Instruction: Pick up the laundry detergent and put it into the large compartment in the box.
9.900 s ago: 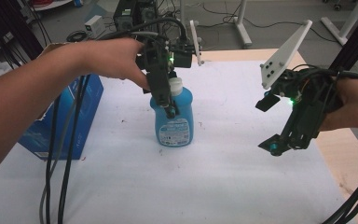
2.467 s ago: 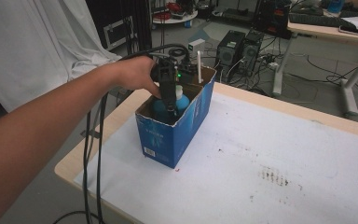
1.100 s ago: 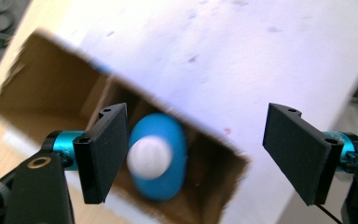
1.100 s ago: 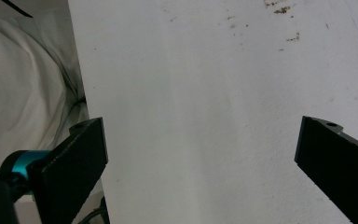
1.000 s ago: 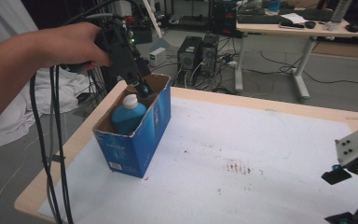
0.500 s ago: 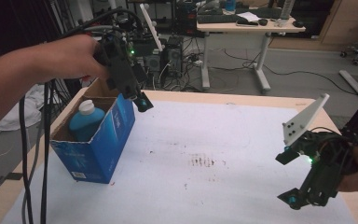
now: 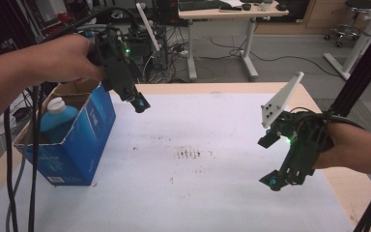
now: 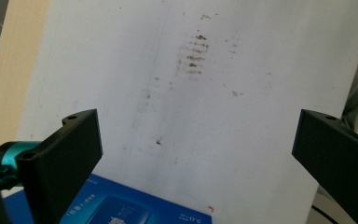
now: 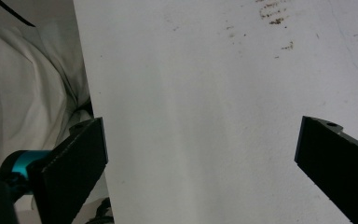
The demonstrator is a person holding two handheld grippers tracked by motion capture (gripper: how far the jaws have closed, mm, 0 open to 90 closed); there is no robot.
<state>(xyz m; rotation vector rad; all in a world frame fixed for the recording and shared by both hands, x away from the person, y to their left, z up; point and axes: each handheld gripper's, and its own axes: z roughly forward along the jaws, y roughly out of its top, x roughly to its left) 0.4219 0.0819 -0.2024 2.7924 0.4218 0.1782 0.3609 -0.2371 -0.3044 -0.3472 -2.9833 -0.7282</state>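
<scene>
One bottle [image 7: 58, 121] sat boxed [image 7: 84, 140]; we saw left gripper [image 7: 139, 104], jaws just opening, and right gripper [image 7: 273, 159] gaping, empty.

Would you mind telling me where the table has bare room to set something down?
The widest free patch is the white sheet between the blue box and the right gripper, apart from a few brown stains. The left edge is crowded: the box holds a blue bottle, with the open left gripper and its cables beside it.
</scene>
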